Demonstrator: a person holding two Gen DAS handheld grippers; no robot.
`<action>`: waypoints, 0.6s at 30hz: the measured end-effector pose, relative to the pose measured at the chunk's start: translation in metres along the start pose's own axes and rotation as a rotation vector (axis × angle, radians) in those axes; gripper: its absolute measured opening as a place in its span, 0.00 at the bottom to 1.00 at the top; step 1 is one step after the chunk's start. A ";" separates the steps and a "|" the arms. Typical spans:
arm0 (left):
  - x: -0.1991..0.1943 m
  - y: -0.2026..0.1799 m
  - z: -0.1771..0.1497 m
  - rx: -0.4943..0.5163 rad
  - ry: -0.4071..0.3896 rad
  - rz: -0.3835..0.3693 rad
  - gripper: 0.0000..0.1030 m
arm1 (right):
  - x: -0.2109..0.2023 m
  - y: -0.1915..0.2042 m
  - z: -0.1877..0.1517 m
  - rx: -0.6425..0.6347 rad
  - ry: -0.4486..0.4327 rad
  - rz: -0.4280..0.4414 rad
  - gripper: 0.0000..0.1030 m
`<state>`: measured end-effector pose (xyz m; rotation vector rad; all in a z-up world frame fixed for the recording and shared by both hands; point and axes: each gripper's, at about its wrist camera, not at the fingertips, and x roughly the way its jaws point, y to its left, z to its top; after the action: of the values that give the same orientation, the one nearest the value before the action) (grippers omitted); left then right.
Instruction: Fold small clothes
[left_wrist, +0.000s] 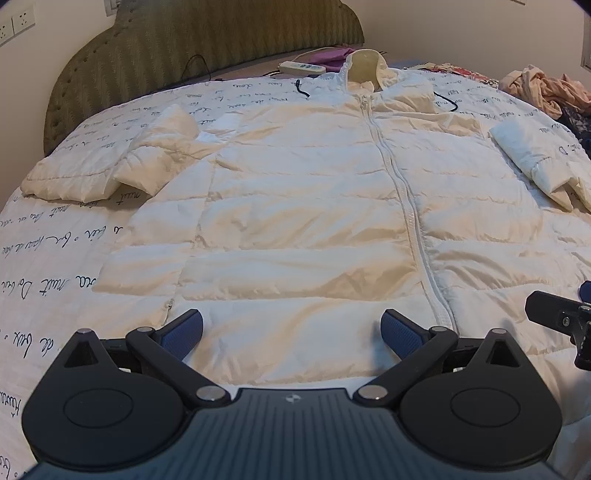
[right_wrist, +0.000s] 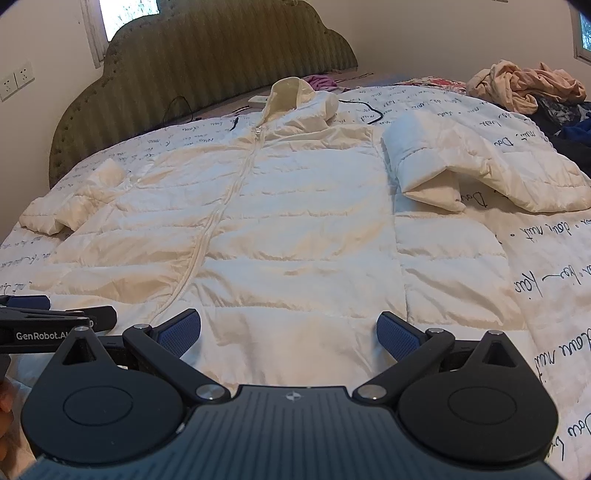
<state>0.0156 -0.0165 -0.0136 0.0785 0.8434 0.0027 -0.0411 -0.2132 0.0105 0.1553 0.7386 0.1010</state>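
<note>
Ahead of both my grippers a white quilted puffer jacket with a hood (left_wrist: 314, 192) lies flat, front up and zipped, on a white bedspread printed with dark handwriting (left_wrist: 55, 266). My left gripper (left_wrist: 291, 332) hangs just over the hem, jaws wide apart, holding nothing. My right gripper (right_wrist: 288, 332) sits beside it over the same hem, jaws equally spread and empty. Each sleeve is bent back on itself outboard of my fingers. Far beyond, near the padded olive headboard (right_wrist: 221, 62), what looks like a white remote (left_wrist: 303, 67) rests.
</note>
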 end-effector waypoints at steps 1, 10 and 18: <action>0.000 -0.001 0.000 0.000 0.000 0.000 1.00 | 0.000 0.000 0.000 0.000 -0.003 0.003 1.00; 0.003 -0.013 0.005 0.023 0.003 0.003 1.00 | -0.004 -0.011 0.003 0.028 -0.040 0.061 1.00; 0.005 -0.025 0.012 0.040 -0.013 0.020 1.00 | -0.009 -0.022 0.008 0.024 -0.087 0.134 1.00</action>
<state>0.0271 -0.0424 -0.0110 0.1246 0.8301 0.0044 -0.0420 -0.2371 0.0185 0.2308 0.6425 0.2116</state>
